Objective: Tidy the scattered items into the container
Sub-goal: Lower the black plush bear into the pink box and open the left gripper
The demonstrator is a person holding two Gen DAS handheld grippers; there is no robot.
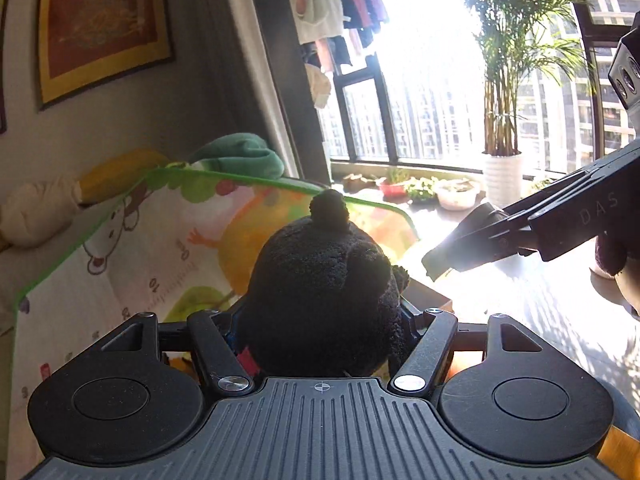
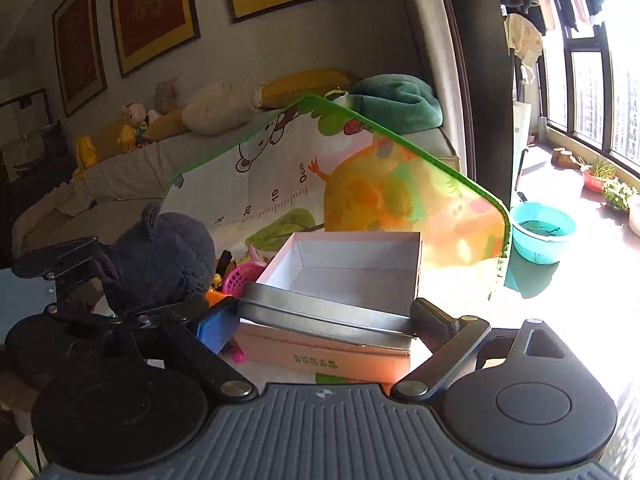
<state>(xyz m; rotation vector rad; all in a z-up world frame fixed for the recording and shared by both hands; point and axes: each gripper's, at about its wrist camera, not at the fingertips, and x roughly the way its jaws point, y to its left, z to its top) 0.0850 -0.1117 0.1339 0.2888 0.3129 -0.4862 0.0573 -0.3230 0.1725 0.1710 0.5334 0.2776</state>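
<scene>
My left gripper (image 1: 320,320) is shut on a black plush toy (image 1: 324,288), held up in the air; the same toy (image 2: 160,260) and the left gripper show at the left of the right wrist view. My right gripper (image 2: 326,316) is shut on a flat grey metal tin (image 2: 324,312), held across the near edge of an open cardboard box (image 2: 360,264) with a white, bare inside. The right gripper's body (image 1: 520,228) also reaches in from the right of the left wrist view.
A colourful play mat (image 2: 360,184) stands folded up behind the box. A pink basket (image 2: 240,278) and small toys lie left of the box. A teal bucket (image 2: 542,236) sits on the floor at right. A sofa with cushions (image 2: 216,108) runs behind. Potted plants (image 1: 502,176) line the window.
</scene>
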